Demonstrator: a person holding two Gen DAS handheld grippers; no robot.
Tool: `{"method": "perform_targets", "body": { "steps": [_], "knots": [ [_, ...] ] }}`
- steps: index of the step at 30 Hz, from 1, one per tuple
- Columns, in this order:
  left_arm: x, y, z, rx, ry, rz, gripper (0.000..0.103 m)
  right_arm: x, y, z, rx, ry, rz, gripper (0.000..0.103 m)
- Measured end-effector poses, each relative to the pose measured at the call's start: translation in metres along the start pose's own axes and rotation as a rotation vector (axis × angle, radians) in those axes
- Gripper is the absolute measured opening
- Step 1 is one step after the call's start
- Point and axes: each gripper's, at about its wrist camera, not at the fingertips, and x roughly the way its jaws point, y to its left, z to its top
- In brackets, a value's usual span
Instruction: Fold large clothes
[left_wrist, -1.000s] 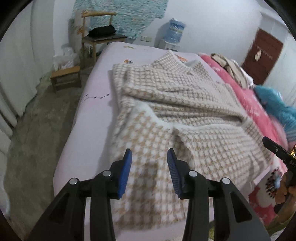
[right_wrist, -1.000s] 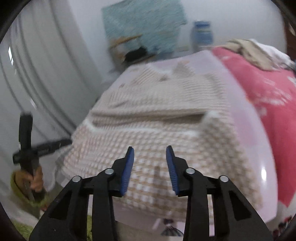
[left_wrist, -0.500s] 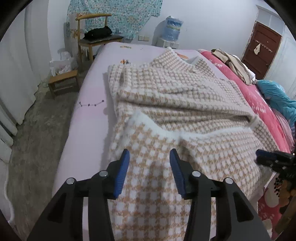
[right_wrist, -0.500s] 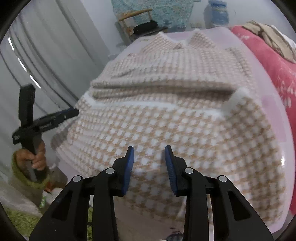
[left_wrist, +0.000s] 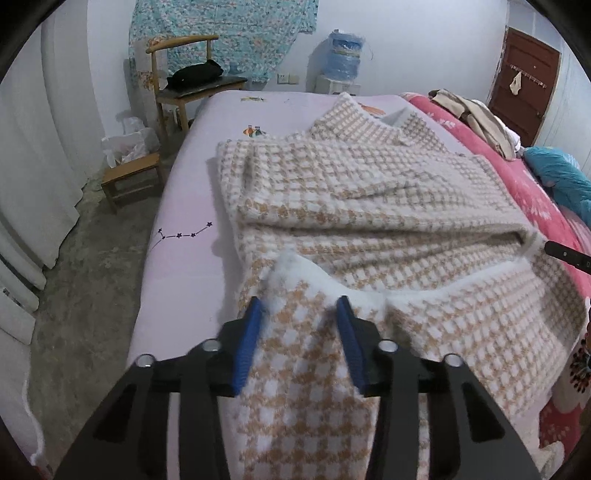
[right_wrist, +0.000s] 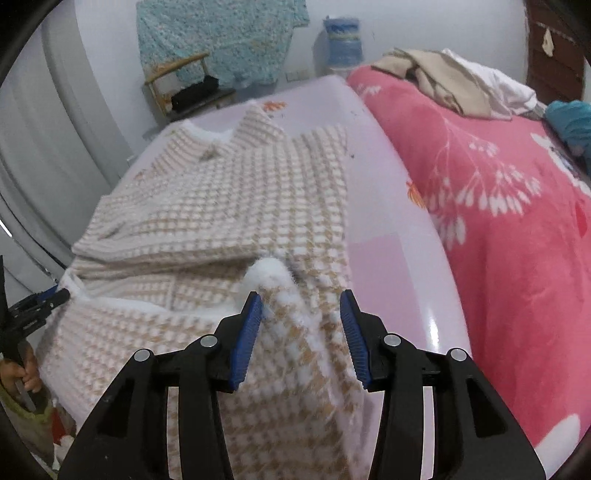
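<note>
The large fuzzy coat with a beige-and-white houndstooth check (left_wrist: 369, 206) lies spread on the pale lilac bed sheet (left_wrist: 188, 206), its collar at the far end of the bed and its hem toward the person. Its long axis runs away from both grippers. The near hem is turned up, so the white fluffy lining shows at two corners.

One white-lined corner sits directly in front of the left gripper (left_wrist: 300, 314), between its blue pads, which have just been closing. They stand apart and I cannot say that they press the cloth.

The other corner is just ahead of the right gripper (right_wrist: 301, 310), whose jaws have just been opening; they are spread with fabric between them.

Each hand is nearest to its own corner, so the coming fold probably goes forward along the coat's length toward the collar.
</note>
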Motion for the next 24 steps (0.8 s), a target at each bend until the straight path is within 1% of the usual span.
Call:
{"method": "perform_targets", "body": {
  "steps": [1,2,3,4,6,8,11,13,16,18,20,24],
  "knots": [
    [0.001,0.001,0.0,0.0,0.0,0.003,0.027,0.002,0.0,0.001,-0.004,0.005,-0.007,0.035],
    [0.001,0.001,0.0,0.0,0.001,0.004,0.023,0.004,0.002,0.0,-0.014,0.011,-0.006,0.03],
    [0.001,0.002,0.0,-0.001,0.0,0.003,0.018,0.004,0.003,0.0,-0.022,0.014,-0.004,0.022],
    [0.001,0.003,0.0,-0.004,-0.003,0.0,0.016,0.004,0.005,0.0,-0.034,0.013,-0.013,0.013],
    [-0.001,0.004,-0.001,-0.008,-0.01,-0.004,0.012,0.001,0.01,-0.003,-0.065,0.009,-0.038,0.007],
    [-0.005,0.004,0.0,-0.011,-0.032,-0.003,0.01,-0.004,0.014,-0.003,-0.082,-0.013,-0.049,0.006],
    [-0.018,0.003,0.005,-0.01,-0.086,0.003,0.009,-0.022,0.018,0.004,-0.099,-0.084,-0.063,0.005],
    [-0.033,0.002,0.012,-0.007,-0.149,0.006,0.009,-0.037,0.021,0.012,-0.105,-0.144,-0.066,0.005],
    [-0.048,0.004,0.026,-0.006,-0.232,0.02,0.009,-0.047,0.02,0.026,-0.1,-0.195,-0.058,0.005],
    [-0.045,0.005,0.033,-0.007,-0.247,0.034,0.009,-0.045,0.018,0.035,-0.092,-0.217,-0.053,0.005],
    [-0.037,0.009,0.036,-0.017,-0.251,0.038,0.009,-0.036,0.016,0.041,-0.078,-0.216,-0.041,0.005],
    [-0.006,0.016,0.028,-0.046,-0.188,0.051,0.009,-0.004,0.011,0.043,-0.063,-0.171,-0.034,0.005]
  ]
}}
